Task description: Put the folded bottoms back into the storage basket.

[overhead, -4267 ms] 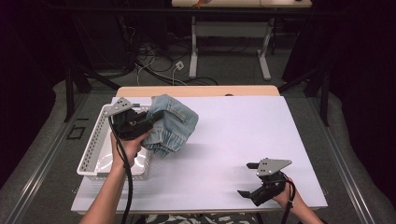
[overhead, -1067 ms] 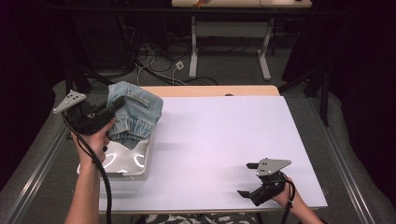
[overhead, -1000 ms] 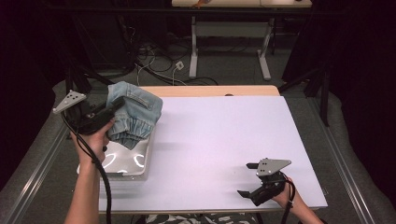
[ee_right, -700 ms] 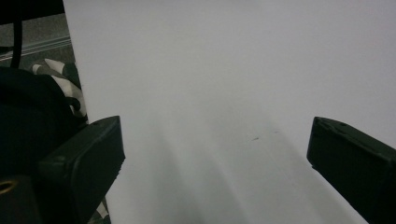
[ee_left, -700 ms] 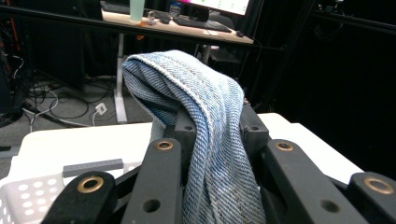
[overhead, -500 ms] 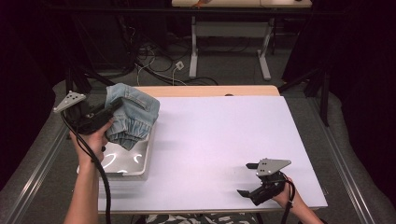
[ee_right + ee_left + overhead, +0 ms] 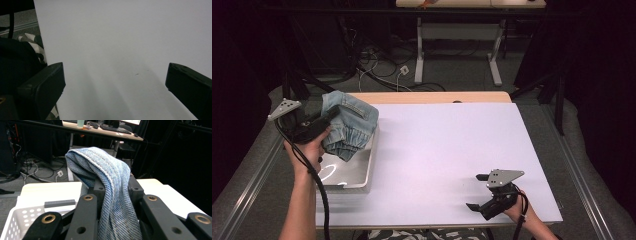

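Observation:
A folded pair of blue jeans (image 7: 348, 124) hangs over the far end of a white perforated basket (image 7: 357, 179) at the table's left. My left gripper (image 7: 329, 114) is shut on the denim, held up by a hand at the basket's left side. In the left gripper view the denim (image 7: 113, 195) drapes between and over the two black jaws, with the white basket (image 7: 17, 225) below. My right gripper (image 7: 478, 192) rests low near the table's front right edge, open, with bare white table between its fingers (image 7: 45, 85).
The white table top (image 7: 452, 150) stretches between the basket and the right gripper. Beyond the far edge are desk legs and cables on the floor. A metal rail (image 7: 242, 175) runs along the left of the table.
The left gripper carried the jeans from the table beside the basket to over the basket's far end, then sank a little. The right gripper stayed still.

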A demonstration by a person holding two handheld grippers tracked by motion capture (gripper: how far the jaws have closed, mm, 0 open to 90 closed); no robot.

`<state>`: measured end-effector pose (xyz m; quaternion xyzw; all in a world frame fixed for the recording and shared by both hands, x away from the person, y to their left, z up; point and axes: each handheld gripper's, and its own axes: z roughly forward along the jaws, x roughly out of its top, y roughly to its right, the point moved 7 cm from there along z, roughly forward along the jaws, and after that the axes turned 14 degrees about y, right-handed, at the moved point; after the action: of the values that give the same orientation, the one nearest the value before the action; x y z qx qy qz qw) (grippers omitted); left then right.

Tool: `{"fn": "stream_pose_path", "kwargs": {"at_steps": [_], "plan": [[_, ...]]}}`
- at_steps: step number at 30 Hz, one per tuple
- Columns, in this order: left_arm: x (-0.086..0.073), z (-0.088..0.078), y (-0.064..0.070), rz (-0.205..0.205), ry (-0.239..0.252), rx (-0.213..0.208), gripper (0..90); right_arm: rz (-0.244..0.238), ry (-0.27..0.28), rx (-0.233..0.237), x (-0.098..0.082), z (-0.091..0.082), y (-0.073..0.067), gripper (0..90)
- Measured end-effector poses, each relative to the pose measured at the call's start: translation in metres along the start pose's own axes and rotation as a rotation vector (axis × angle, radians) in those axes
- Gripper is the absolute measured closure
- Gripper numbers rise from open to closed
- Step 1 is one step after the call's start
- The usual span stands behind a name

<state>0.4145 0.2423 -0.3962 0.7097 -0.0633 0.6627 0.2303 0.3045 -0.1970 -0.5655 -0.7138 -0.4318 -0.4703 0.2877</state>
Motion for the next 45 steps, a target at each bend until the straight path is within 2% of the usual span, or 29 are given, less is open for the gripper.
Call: {"fn": "stream_pose_path", "kwargs": {"at_steps": [18,45], "plan": [[-0.013,0.005,-0.014,-0.019,-0.046,0.024,75.0,-0.003,-0.007,0.001,-0.001,0.000,-0.001,2.2],[-0.035,0.011,-0.041,-0.069,-0.113,0.080,74.9,-0.004,-0.007,0.000,-0.001,0.000,-0.001,2.3]]}}
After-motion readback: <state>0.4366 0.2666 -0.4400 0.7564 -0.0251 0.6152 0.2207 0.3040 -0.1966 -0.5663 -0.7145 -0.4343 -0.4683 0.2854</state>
